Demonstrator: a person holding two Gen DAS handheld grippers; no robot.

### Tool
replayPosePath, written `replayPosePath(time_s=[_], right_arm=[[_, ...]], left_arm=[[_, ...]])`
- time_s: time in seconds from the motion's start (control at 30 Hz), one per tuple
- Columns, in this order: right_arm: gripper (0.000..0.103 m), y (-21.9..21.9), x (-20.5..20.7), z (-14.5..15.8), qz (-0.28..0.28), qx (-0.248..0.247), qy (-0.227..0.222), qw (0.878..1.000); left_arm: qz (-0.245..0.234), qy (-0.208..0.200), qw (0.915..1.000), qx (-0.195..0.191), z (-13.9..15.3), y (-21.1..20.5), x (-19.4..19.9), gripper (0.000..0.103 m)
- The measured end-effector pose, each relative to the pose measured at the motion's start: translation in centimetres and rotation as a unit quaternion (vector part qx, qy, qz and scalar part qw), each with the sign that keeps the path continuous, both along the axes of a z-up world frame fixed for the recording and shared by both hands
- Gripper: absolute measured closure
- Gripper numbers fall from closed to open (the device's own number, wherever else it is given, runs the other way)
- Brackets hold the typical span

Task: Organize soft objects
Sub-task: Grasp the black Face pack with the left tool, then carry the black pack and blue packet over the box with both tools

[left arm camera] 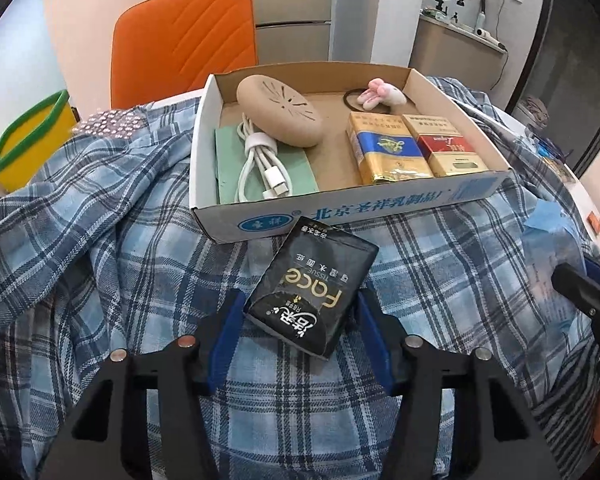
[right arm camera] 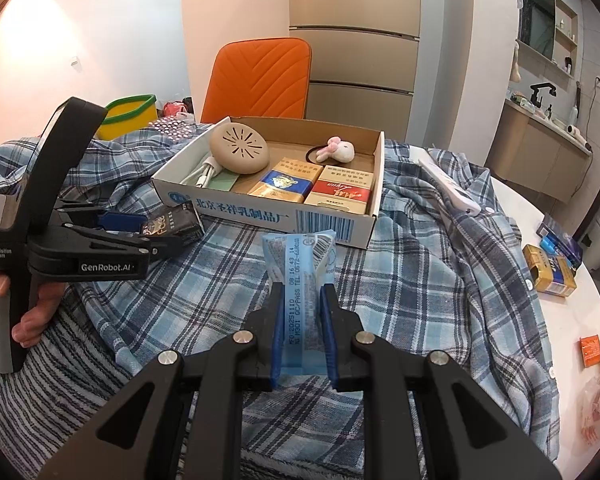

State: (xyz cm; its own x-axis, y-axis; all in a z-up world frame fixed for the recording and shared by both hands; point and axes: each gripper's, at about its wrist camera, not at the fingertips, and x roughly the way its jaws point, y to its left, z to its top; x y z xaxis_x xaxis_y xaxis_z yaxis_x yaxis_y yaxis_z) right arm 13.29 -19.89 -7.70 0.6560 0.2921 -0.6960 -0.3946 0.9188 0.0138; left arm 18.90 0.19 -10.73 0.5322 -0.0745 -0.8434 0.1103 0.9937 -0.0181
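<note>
My left gripper [left arm camera: 300, 308] is shut on a black tissue pack [left arm camera: 314, 290], held just in front of the cardboard box [left arm camera: 380, 210]. It also shows in the right wrist view [right arm camera: 160, 236] with the tissue pack [right arm camera: 176, 222]. My right gripper [right arm camera: 302, 292] is shut on a blue sealed packet [right arm camera: 300, 264], held before the box front [right arm camera: 260, 210]. The box holds a beige round pad [left arm camera: 280, 110], a white cable [left arm camera: 260, 164], two cigarette packs [left arm camera: 384, 148] and a pink plush hair tie [left arm camera: 380, 94].
A blue plaid shirt [left arm camera: 100, 220] covers the table. An orange chair [left arm camera: 184, 36] stands behind the box. A yellow bin [left arm camera: 28, 140] is at the left. A white remote [right arm camera: 448, 188] and small boxes [right arm camera: 552, 272] lie on the right.
</note>
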Motion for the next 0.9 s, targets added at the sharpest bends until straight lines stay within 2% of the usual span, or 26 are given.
replayPosePath(time_s=[0.2,0.27,0.37,0.5,0.63,0.77,0.9], right_arm=[[0.087,0.0,-0.2,0.2,-0.002,0.002,-0.004,1.000],[0.087,-0.1,-0.4,0.4,-0.002,0.005,-0.008,1.000],[0.087,-0.2,-0.4,0.5,-0.006,0.008,-0.013,1.000],[0.087,-0.5,-0.7,1.1,-0.009,0.018,-0.031,0.999],[0.087,-0.5,-1.5,2.1,-0.006,0.023,-0.060,0.998],[0.087,0.0,-1.9,3.7,-0.001,0.017,-0.085,0.996],[0.087,0.2,-1.5,6.5,-0.019,0.030,-0.102,0.994]], left_arm=[[-0.037,-0.044,0.9983,0.007,1.2,-1.0,-1.7,0.047],[-0.050,-0.069,0.9962,0.015,1.8,-1.6,-2.8,0.047],[-0.044,-0.111,0.9922,0.037,2.9,-2.1,-4.2,0.047],[-0.033,-0.125,0.9915,0.014,3.7,-1.7,-5.4,0.047],[-0.019,-0.180,0.9834,0.009,5.7,-1.0,-7.5,0.047],[-0.025,-0.225,0.9737,-0.024,8.5,-0.7,-9.0,0.047],[-0.020,-0.257,0.9661,-0.015,11.4,-1.6,-9.2,0.047]])
